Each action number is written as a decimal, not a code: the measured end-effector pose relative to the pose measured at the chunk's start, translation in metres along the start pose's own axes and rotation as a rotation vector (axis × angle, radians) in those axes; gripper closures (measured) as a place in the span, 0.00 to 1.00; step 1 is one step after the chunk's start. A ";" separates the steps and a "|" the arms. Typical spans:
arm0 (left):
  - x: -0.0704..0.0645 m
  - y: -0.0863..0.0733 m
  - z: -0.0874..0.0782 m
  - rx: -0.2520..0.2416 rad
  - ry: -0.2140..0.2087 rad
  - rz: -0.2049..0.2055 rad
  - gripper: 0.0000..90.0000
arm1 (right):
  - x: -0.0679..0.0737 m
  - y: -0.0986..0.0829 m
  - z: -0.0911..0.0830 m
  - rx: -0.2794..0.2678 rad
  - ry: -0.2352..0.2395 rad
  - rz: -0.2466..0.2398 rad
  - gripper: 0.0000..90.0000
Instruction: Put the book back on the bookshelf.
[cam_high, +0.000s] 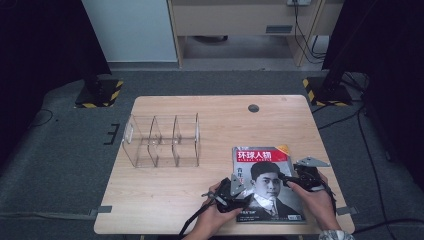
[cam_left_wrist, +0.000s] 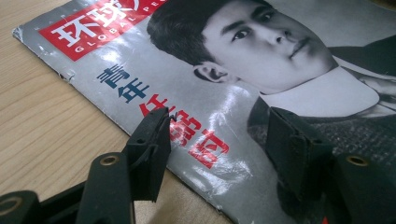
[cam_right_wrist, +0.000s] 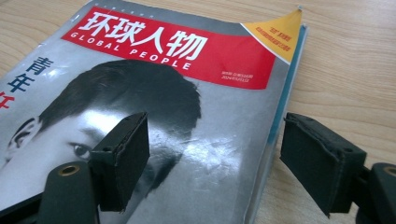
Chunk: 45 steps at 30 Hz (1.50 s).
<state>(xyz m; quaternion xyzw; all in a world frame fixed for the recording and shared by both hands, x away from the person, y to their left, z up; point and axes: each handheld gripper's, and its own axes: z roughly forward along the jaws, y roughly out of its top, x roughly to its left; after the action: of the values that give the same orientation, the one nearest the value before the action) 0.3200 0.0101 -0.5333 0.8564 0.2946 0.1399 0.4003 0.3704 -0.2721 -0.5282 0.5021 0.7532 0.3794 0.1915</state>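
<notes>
A magazine (cam_high: 262, 165) with a red title band and a portrait cover lies flat at the front right of the wooden table (cam_high: 165, 195). My left gripper (cam_high: 244, 196) is low at its left edge, open. In the left gripper view the gripper (cam_left_wrist: 219, 119) has both jaws spread just above the cover (cam_left_wrist: 154, 56), near the spine side. My right gripper (cam_high: 289, 180) sits at the magazine's right edge, open. In the right gripper view the gripper (cam_right_wrist: 215, 123) straddles that edge: one jaw over the cover (cam_right_wrist: 187, 51), the other over bare wood.
A clear acrylic organizer (cam_high: 160, 140) with three compartments stands left of centre on the table. A round cable hole (cam_high: 253, 108) is near the far edge. Stand bases with yellow-black stripes (cam_high: 100, 92) rest on the floor beyond the table corners.
</notes>
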 end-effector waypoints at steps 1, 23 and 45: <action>0.000 0.000 0.000 0.000 -0.003 -0.001 0.44 | 0.000 0.000 0.002 0.008 0.003 0.002 0.26; 0.002 0.002 0.003 0.000 -0.010 0.016 0.44 | 0.004 0.004 -0.012 -0.057 0.038 -0.005 0.45; 0.002 0.002 0.003 0.000 -0.008 0.017 0.45 | 0.031 0.003 -0.025 -0.062 0.116 -0.147 0.58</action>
<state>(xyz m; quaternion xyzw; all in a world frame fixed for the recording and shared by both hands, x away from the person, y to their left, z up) 0.3237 0.0085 -0.5334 0.8593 0.2858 0.1400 0.4003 0.3428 -0.2533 -0.5074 0.4165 0.7857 0.4159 0.1904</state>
